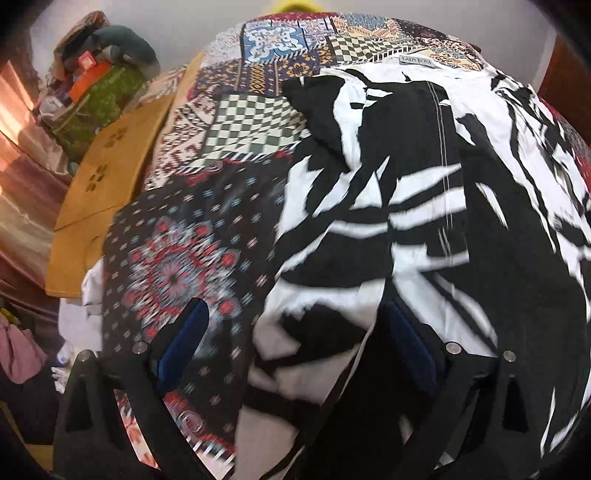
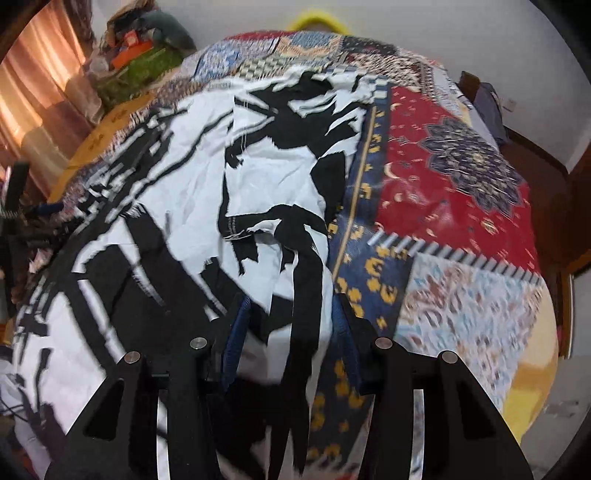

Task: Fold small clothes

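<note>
A black-and-white patterned garment lies spread on a patchwork cloth; a white label sits at its far edge. It also shows in the right wrist view. My left gripper is open, its blue-padded fingers straddling the garment's near left edge. My right gripper is open wide, with a hanging fold of the garment between its fingers, over the patchwork cloth.
A wooden board lies left of the cloth. A pile of clutter with a green bag stands at the far left by a curtain. A yellow rim shows at the far end. Dark wooden furniture is at the right.
</note>
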